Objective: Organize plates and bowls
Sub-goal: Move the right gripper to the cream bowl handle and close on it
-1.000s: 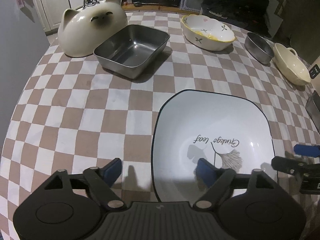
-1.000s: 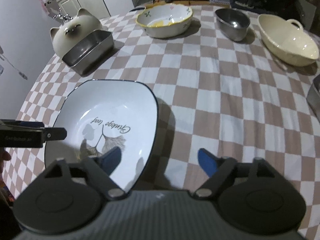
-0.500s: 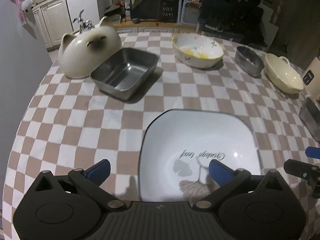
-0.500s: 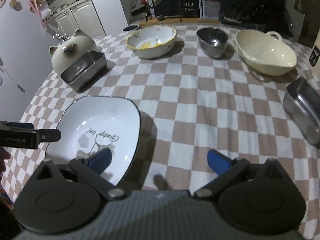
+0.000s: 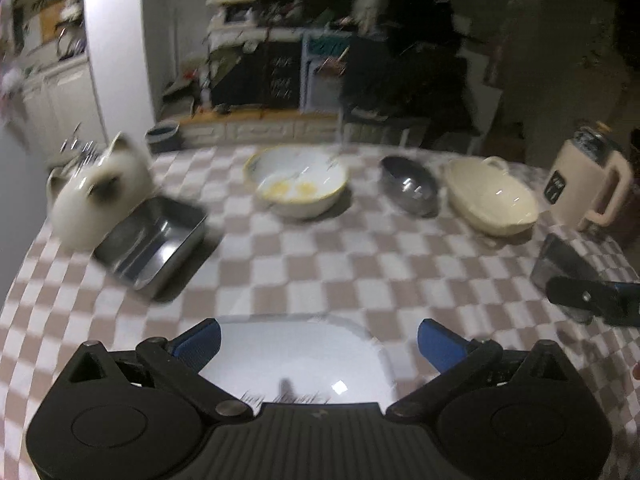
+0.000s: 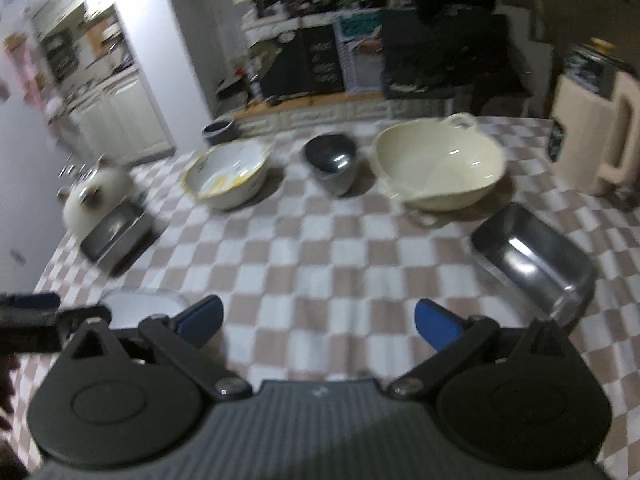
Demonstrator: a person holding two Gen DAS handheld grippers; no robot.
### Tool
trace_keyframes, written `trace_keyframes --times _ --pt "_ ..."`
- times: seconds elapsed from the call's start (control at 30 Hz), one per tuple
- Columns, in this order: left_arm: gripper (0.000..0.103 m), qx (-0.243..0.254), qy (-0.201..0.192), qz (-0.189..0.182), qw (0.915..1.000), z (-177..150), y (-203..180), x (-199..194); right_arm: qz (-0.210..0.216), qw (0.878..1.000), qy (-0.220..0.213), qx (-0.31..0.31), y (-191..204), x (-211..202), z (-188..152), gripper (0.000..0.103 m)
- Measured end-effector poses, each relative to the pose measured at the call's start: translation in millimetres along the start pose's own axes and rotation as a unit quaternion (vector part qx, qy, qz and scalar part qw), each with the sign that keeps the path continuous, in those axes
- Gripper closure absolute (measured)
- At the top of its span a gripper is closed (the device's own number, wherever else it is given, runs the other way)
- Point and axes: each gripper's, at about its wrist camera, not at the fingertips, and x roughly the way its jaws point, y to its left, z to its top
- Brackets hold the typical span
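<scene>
Both claws, left (image 5: 318, 338) and right (image 6: 318, 318), gape empty; white plate (image 5: 296, 354) lies flat.

Tabletop (image 5: 360, 264) w/ brown-and-white checked cloth; cream jug (image 5: 588, 184) w/ big handle and dark label stands at its 2 o'clock edge, upright, also seen close at 3 o'clock in right wrist view; beyond far edge a dark chalkboard sign (image 5: 280, 76) at 12, writing too blurred to read; cluttered shelves (image 5: 276, 4) above it; white cabinets (image 6: 120, 116) at 10 o'clock; small dark bin (image 6: 218, 130) on floor past tabletop edge at 11.
</scene>
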Motion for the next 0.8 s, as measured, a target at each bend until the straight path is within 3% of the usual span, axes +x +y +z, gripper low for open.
trace_keyframes --times 0.2,0.37,0.57,0.8 --pt "0.0 0.012 -0.037 -0.026 0.9989 20 -43 9 -0.025 0.999 -0.027 0.003 -26 2 18 0.0" --pt "0.0 -0.011 -0.059 -0.059 0.9964 39 -75 29 -0.046 0.998 -0.049 -0.014 -56 13 37 0.0" --pt "0.0 -0.065 -0.05 -0.097 0.9919 54 -105 74 -0.047 0.996 -0.074 -0.012 -94 32 70 0.0" --pt "0.0 -0.111 -0.028 -0.095 0.9888 68 -122 131 -0.07 0.99 -0.122 -0.03 -133 65 115 0.0"
